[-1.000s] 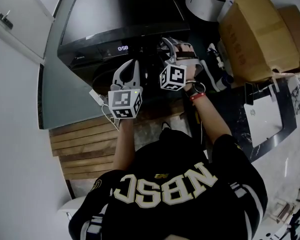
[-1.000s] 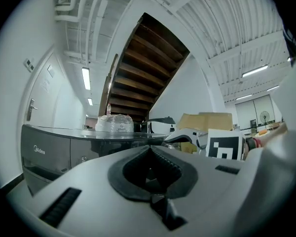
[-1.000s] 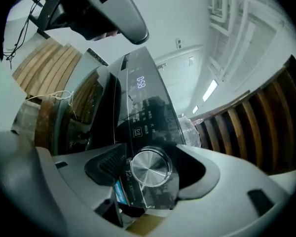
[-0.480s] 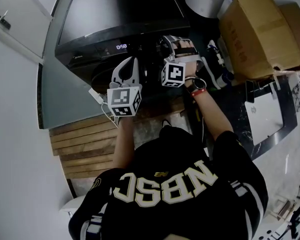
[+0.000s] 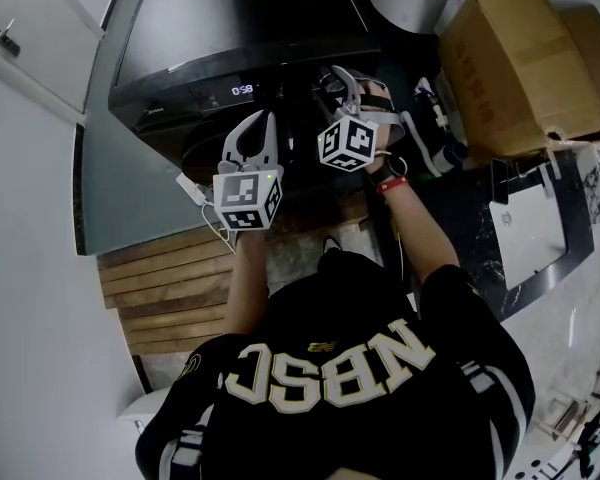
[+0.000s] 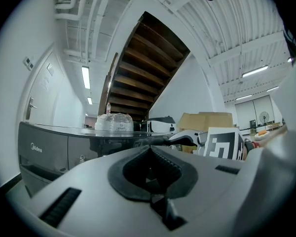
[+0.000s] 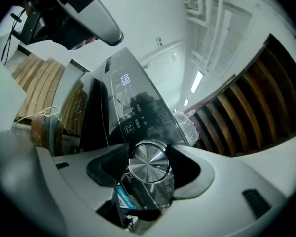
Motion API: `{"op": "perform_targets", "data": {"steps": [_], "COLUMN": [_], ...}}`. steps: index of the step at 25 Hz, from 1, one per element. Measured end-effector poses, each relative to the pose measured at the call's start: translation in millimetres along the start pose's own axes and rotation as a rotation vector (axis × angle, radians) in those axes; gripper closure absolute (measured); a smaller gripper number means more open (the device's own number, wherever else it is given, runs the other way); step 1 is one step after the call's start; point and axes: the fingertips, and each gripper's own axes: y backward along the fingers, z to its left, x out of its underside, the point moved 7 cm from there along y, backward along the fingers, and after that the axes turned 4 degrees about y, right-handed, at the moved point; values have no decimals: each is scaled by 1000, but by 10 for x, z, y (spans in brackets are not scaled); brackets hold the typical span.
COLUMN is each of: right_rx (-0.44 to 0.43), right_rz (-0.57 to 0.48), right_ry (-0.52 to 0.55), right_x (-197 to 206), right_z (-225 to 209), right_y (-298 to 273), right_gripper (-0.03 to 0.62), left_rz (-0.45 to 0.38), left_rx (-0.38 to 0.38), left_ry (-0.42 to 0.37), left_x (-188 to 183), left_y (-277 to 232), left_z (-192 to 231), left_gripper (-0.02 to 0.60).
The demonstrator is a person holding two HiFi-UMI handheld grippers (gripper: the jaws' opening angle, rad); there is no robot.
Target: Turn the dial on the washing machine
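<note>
Closing round the silver dial (image 7: 148, 163) on the washing machine (image 5: 230, 28), your right gripper (image 5: 346, 86) has the dial between its jaws, pads meeting its rim on both sides; the dial sits on the dark control panel (image 7: 138, 110), along from the lit display (image 5: 242, 90); your left gripper (image 6: 150, 152) hangs just beside the right, jaws pressed together, nothing between them.
</note>
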Motion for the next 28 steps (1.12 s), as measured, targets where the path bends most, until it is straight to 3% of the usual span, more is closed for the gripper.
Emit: {"op": "perform_targets", "data": {"steps": [6,20,23,28], "right_rx": [11,10,8,5], "right_rz": [-21,-27,-42,-78], "right_ry": [-210,-358,-472,-796], "right_x": [10,31,53,127], "right_z": [-54,-87,-116,-162], "right_y": [8,5,12,7], "right_gripper": [322,322,322,322], "left_rz": [-3,-4,-4,-7], "left_rx": [-6,1,5,14], "left_ry": [-2,-8,-5,-2], "left_x": [-16,-49,-37,-50], "left_y": [28,46,49,44], "left_z": [9,-5,-4,-1], "left_gripper": [568,568,568,568]}}
